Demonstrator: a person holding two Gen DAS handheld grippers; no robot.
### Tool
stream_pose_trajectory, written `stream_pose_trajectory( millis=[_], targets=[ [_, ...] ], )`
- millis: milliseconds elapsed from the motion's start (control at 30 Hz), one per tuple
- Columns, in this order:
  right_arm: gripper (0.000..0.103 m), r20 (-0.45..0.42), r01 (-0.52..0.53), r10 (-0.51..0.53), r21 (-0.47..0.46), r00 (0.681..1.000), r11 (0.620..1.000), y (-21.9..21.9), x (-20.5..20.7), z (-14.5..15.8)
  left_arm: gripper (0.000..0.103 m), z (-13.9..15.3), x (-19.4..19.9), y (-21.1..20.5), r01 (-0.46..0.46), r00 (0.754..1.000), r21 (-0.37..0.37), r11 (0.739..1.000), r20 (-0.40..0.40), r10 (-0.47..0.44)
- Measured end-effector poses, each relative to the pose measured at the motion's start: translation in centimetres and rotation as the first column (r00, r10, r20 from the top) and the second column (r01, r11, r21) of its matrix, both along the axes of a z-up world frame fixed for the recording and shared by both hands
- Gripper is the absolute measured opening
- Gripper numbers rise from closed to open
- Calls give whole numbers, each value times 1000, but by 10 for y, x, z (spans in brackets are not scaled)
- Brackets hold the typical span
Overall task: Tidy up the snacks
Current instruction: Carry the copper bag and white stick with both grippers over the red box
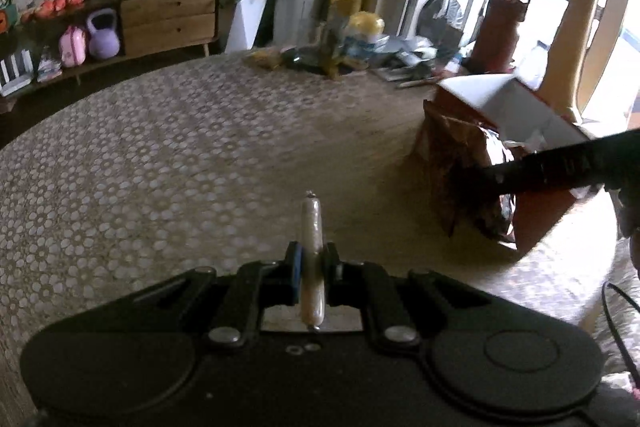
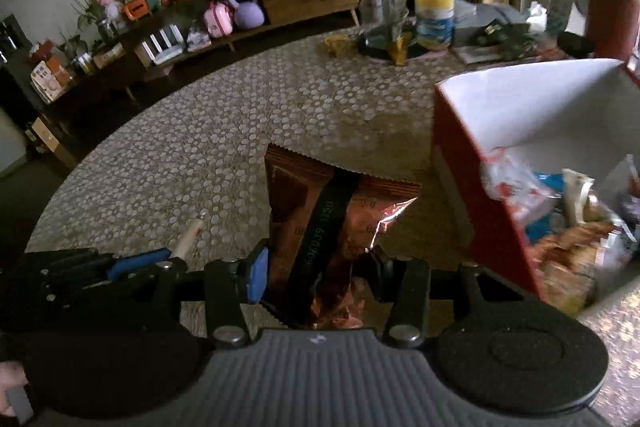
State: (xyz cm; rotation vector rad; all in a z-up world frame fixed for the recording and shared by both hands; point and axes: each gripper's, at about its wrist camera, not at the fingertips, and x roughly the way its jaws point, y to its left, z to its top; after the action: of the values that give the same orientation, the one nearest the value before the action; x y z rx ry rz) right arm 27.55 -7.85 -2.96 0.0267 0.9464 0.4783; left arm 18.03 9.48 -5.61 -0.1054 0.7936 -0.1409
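Both tongs are full. Left tongs [image 1: 311, 267] are pinched on a thin sausage stick [image 1: 311, 227], which points up and away over the desk [image 1: 160, 147]. Right tongs [image 2: 316, 267] are squeezed on a shiny brown snack bag [image 2: 340, 203], held up just beside the red box [image 2: 472, 195].

I think the job now is to put both snacks into the box. To do it well, lift the bag over the red wall first, then let go only when it is above the snacks inside. The sausage stick should wait its turn, so the two tongs do not bump.

From the right camera you can look down into the box and see a pile of snacks [image 2: 568, 227] already there. From the left camera the inside is mostly hidden, but the full length of the sausage stick shows, while the right camera catches only its tip.
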Motion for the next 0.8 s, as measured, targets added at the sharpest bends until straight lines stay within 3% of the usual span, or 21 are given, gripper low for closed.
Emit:
stream_pose_trajectory(
  millis=[400, 800],
  targets=[
    [47, 92, 47, -47, 6, 995, 999, -82, -25, 44, 8, 59, -11, -92, 90, 991, -3, 996, 97, -89],
    [47, 154, 140, -132, -42, 979, 989, -161, -4, 59, 8, 76, 21, -171, 174, 976, -2, 985, 133, -172]
  ],
)
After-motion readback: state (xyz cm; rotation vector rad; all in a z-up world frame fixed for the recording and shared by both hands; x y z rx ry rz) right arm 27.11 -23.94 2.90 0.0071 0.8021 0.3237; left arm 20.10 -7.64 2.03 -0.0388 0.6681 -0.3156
